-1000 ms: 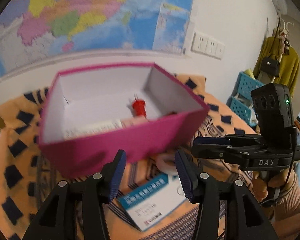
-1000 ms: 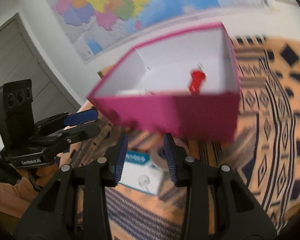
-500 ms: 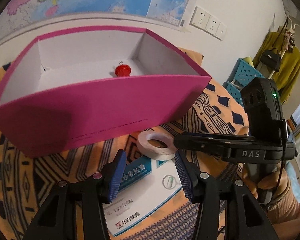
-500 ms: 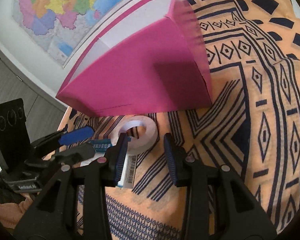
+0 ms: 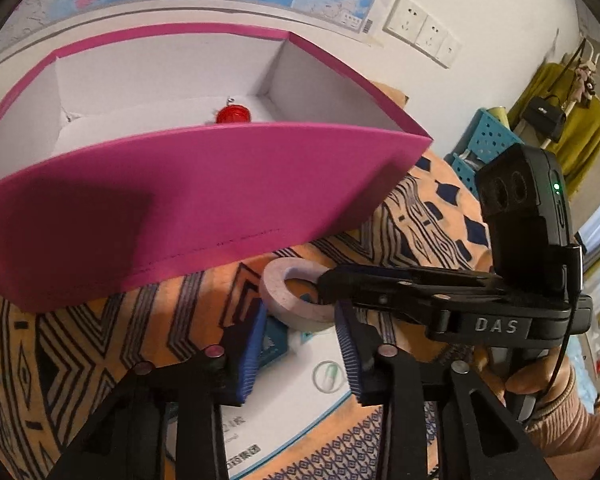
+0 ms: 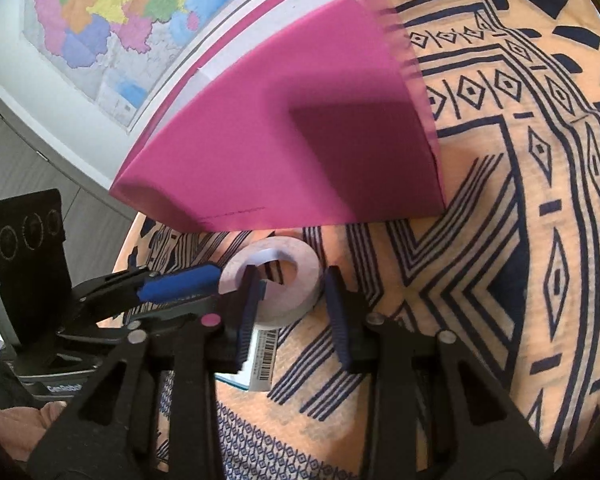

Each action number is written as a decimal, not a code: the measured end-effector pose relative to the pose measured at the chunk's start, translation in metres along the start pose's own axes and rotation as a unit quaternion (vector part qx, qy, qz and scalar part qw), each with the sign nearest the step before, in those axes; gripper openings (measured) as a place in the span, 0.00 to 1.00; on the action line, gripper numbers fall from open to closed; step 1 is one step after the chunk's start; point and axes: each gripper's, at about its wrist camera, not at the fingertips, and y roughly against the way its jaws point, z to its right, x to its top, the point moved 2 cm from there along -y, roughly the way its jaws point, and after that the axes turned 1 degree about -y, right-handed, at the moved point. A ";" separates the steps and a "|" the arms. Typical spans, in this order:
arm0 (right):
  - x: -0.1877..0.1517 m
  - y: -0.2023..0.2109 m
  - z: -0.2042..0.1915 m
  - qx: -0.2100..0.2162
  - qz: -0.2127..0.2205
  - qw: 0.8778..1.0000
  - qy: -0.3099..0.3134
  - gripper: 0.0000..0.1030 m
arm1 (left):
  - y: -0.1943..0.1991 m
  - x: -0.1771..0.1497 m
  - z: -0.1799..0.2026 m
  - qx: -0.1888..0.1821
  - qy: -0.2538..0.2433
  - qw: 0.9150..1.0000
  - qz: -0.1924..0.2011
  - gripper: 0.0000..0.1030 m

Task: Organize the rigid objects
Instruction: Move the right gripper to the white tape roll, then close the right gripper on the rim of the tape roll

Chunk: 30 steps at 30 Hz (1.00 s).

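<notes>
Both grippers have dropped toward the patterned tabletop cloth just in front of the magenta box, and their fingers have just been closing. The right gripper straddles the near rim of the tape roll, one finger through the hole and one outside; whether the pads already press on it cannot be told. The left gripper, its fingers narrowed but clenched on nothing, hovers over the blue-and-white medicine carton, which lies flat with the tape roll resting on its far end. This suggests two pickups are starting, both bound for the box. Inside the box only a red charm shows; its near wall hides the rest of the floor. The carton's print is too small to read.
</notes>
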 end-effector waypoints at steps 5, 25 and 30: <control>-0.002 0.000 -0.004 -0.006 0.001 1.000 0.008 0.31 | 0.005 -0.001 0.006 0.000 -0.008 1.000 0.008 0.33; -0.028 0.037 -0.021 0.003 0.033 0.999 0.040 0.31 | 0.028 -0.016 0.013 -0.009 -0.005 1.000 0.023 0.33; -0.033 0.042 -0.031 -0.002 0.040 0.998 0.056 0.31 | 0.035 -0.018 0.014 -0.008 -0.005 0.999 0.030 0.33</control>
